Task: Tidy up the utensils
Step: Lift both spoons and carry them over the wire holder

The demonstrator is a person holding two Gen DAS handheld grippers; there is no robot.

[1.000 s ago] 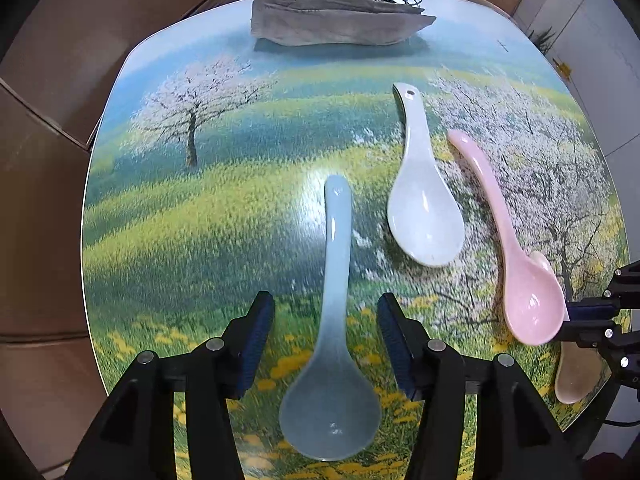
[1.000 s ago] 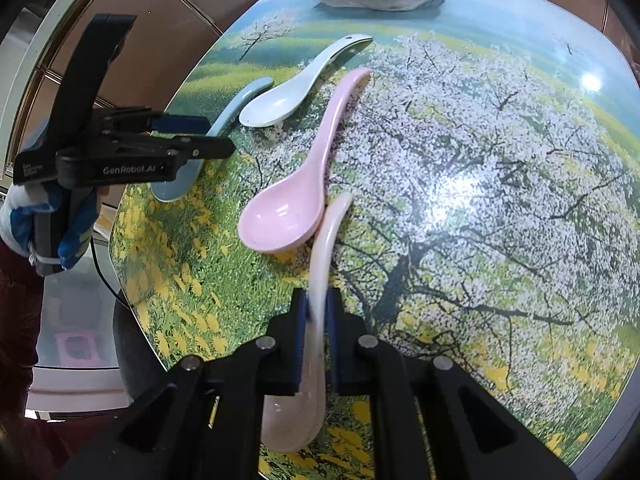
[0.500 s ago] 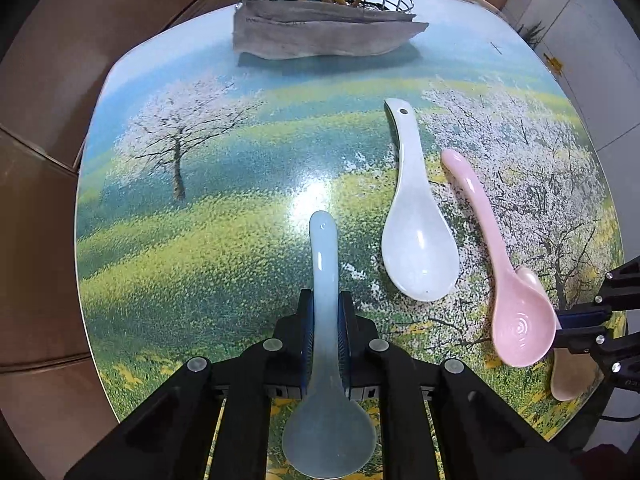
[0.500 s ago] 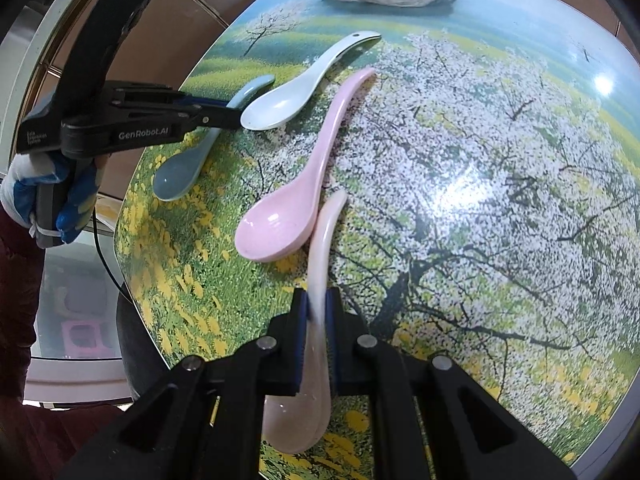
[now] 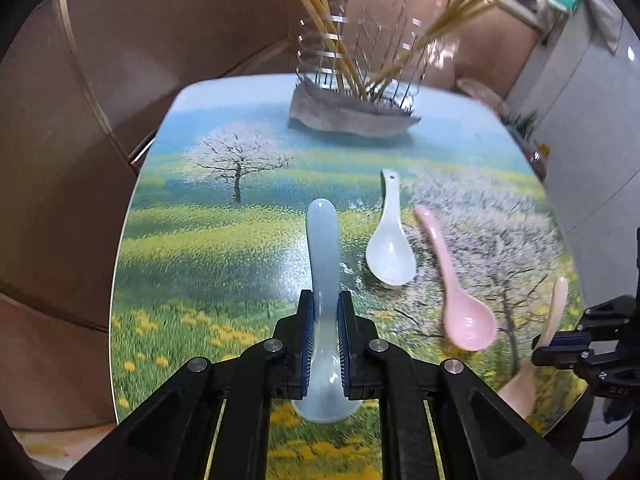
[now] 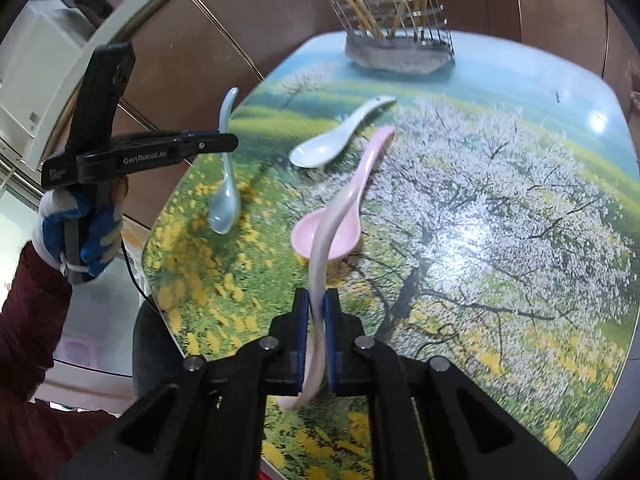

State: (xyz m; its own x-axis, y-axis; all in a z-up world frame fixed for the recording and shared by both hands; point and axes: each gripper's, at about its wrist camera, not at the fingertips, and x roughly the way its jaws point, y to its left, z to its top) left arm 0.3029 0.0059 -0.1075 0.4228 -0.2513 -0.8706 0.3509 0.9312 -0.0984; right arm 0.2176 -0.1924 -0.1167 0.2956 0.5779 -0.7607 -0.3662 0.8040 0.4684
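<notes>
My left gripper (image 5: 324, 312) is shut on a pale blue ceramic spoon (image 5: 323, 264) and holds it lifted above the table; the spoon also shows in the right wrist view (image 6: 225, 184). My right gripper (image 6: 316, 304) is shut on a cream-pink spoon (image 6: 320, 256), also lifted. A white spoon (image 5: 390, 248) and a pink spoon (image 5: 456, 296) lie on the table. A wire utensil basket (image 5: 360, 64) with chopsticks stands at the far edge.
The table (image 5: 224, 240) has a printed meadow and blossom-tree top. A grey cloth (image 5: 348, 114) lies under the basket. Brown wall panels stand behind and to the left. The table edge is near on both sides.
Both grippers have lifted their spoons off the table and tilted upward, so the basket now shows higher in view. The white and pink spoons have not moved.
</notes>
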